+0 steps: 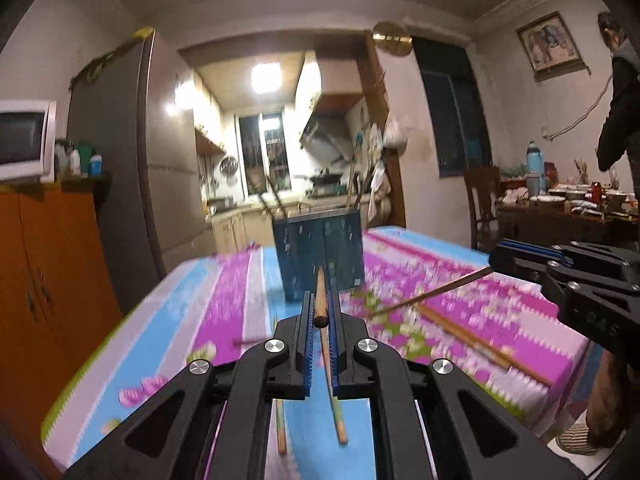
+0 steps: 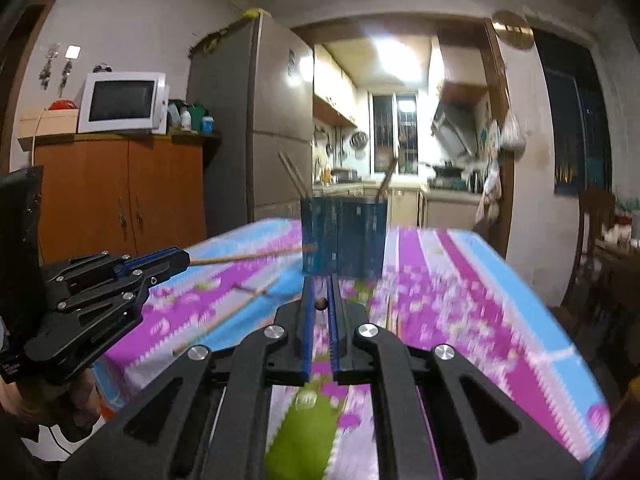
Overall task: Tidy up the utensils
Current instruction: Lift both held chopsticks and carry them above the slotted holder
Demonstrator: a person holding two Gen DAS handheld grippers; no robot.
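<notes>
Both grippers, left (image 1: pixel 320 304) and right (image 2: pixel 320 300), are clamped on a chopstick (image 1: pixel 320 296); holder (image 1: pixel 320 256) is dead ahead, sticks pointing at it.

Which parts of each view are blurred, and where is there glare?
Left wrist: tablecloth and blue holder motion-smeared, left gripper sharp, kitchen ceiling light blown out. Right wrist: same smear on cloth and holder, right gripper crisp, kitchen overexposed.

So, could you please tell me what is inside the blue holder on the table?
A few chopsticks lean out of the blue holder at each side. Its solid walls hide their lower ends and whatever else sits inside.
</notes>
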